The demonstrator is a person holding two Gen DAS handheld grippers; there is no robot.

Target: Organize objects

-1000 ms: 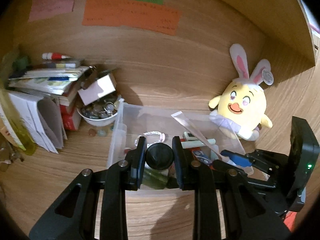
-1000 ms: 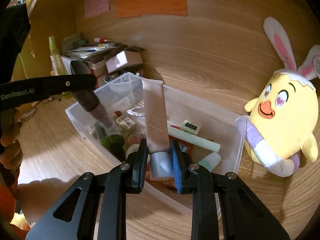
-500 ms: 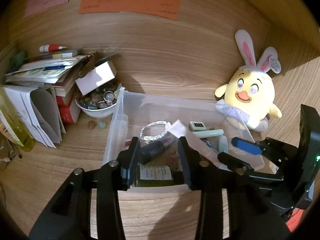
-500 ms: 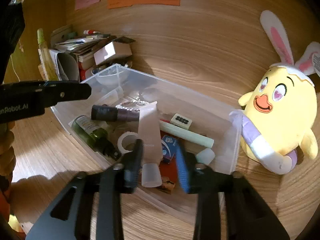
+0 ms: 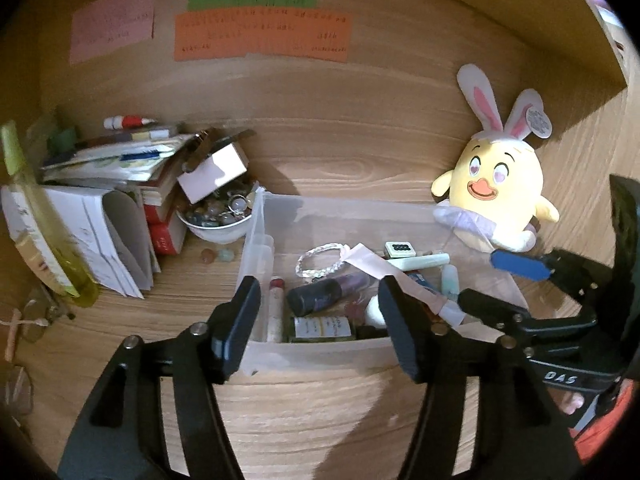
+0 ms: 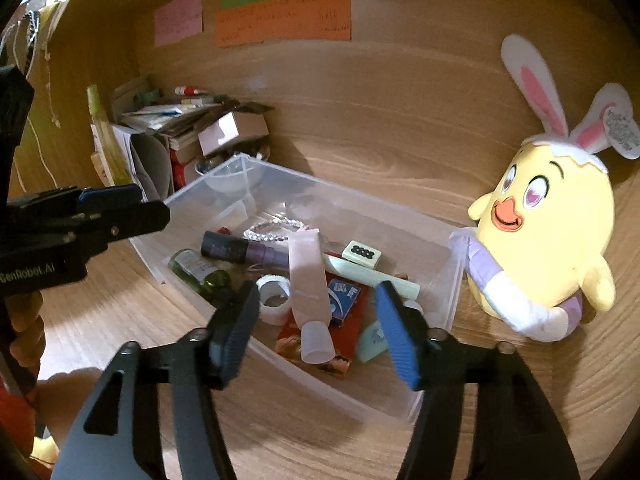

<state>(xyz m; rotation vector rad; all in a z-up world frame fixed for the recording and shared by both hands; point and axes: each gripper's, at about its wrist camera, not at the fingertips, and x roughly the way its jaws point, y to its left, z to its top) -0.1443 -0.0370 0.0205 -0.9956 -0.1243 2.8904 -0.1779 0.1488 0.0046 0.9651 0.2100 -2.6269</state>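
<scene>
Clear plastic bin on wooden worktop; contents: pink tube lying cap toward the camera, dark purple-capped bottle, green glass bottle, bead bracelet, mahjong tile, tape roll
Left tongs: spread wide, empty, at the bin's near wall
Right tongs: spread wide, empty, above the tube's cap
Yellow bunny-eared plush: just beside the bin's right end

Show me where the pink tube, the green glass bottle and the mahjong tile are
pink tube [image 6: 307,280], right wrist view, mid-body.
green glass bottle [image 6: 200,272], right wrist view, on its label.
mahjong tile [image 6: 362,254], right wrist view, on its dotted face.
</scene>
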